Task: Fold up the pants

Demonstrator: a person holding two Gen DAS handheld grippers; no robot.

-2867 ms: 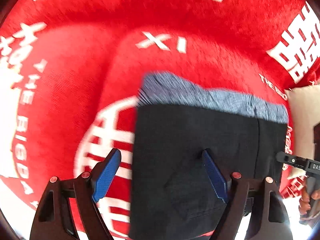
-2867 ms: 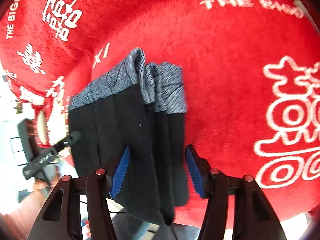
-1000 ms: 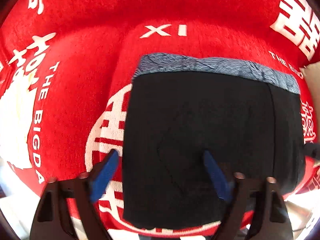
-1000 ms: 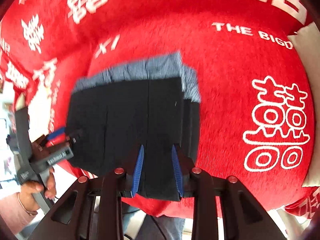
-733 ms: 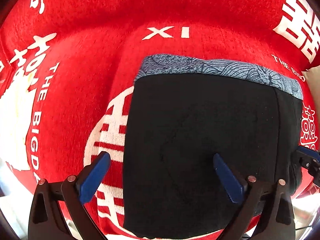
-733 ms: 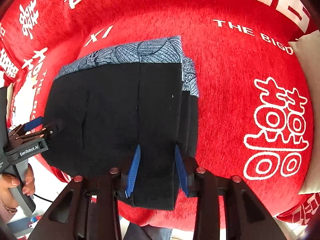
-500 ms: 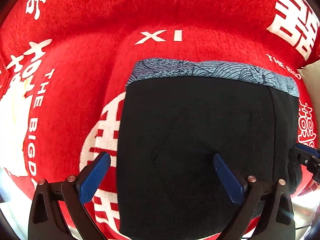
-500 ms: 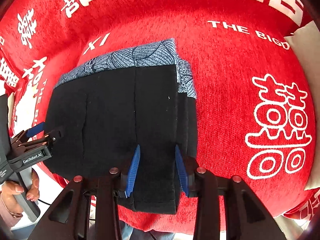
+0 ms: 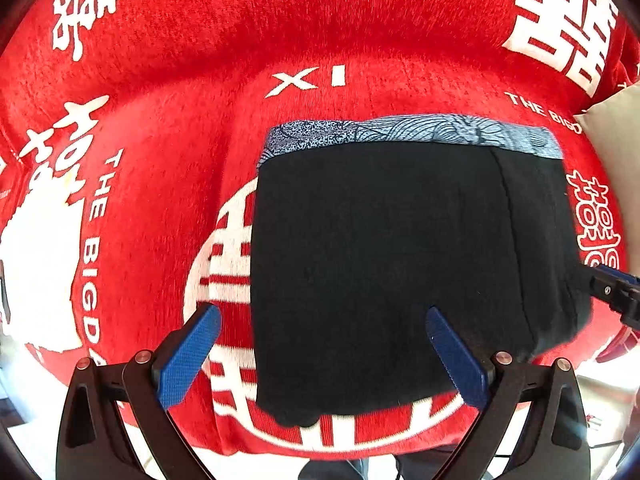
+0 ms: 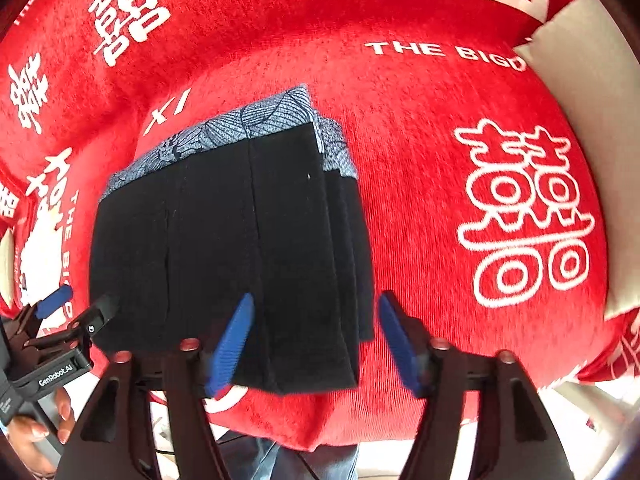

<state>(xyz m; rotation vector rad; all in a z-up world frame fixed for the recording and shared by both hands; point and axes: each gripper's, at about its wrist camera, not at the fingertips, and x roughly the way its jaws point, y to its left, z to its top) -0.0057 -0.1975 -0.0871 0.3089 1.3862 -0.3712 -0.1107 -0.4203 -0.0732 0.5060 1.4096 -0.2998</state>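
While the right tool (image 10: 314,340) has just been opening its jaws around the right edge of the pants (image 9: 400,264), it is letting the fabric go, so the fold is seeming finished. The left tool (image 9: 320,354) is hanging wide open, holding nothing. The pants are lying as a flat black rectangle with a grey patterned waistband (image 9: 412,132) in the middle of the frame, on the red cover (image 9: 160,140).

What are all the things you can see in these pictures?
pants: one, black with a blue-grey patterned band, folded flat on the red cover.
red cover: one, red with white writing, spread under the pants.
cushion: one, beige, at the right edge.
left gripper: one, black with blue pads, open, above the pants' left edge.
right gripper: one, same colours, jaws just opened, pads off the pants' right edge.
hand: one, holding the left gripper's handle.
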